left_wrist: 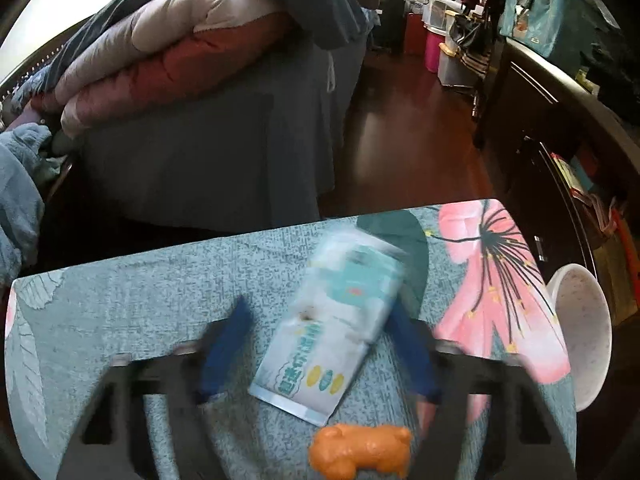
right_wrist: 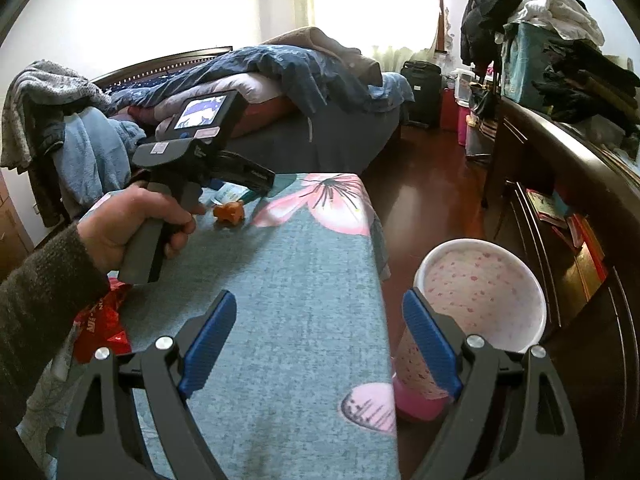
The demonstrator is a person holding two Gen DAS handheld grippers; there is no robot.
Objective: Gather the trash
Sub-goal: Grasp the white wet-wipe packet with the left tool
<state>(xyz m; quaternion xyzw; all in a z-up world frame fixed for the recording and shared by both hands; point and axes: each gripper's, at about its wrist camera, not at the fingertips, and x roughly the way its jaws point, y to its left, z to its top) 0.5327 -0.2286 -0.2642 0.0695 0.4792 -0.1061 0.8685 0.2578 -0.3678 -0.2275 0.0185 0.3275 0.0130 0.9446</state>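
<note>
Sitting nearest the left camera, just below the packet's near end: an orange toy, not trash by the look of it.

Lying flat on the flower-printed desk, squarely between the blue pads of the left tongs: a pale teal-and-white packet. Running with its long axis away from the camera and leaning slightly rightward at the far end, so roughly along the fingers rather than across them. Standing spread, those tongs, one pad well clear on the left and the other touching or nearly touching the packet's right edge; blurring, hence hard to tell contact. Probably calling for a straight squeeze across the packet's narrow width.

Hovering spread and holding nothing over the desk's near right edge: the right tongs, well apart from the packet, so the left is clearly the nearer.

Resting by the left sleeve: a crumpled red wrapper, likely further trash.

Waiting beside the desk on the floor, off to the right: a speckled bin, open-mouthed, the probable destination.
</note>
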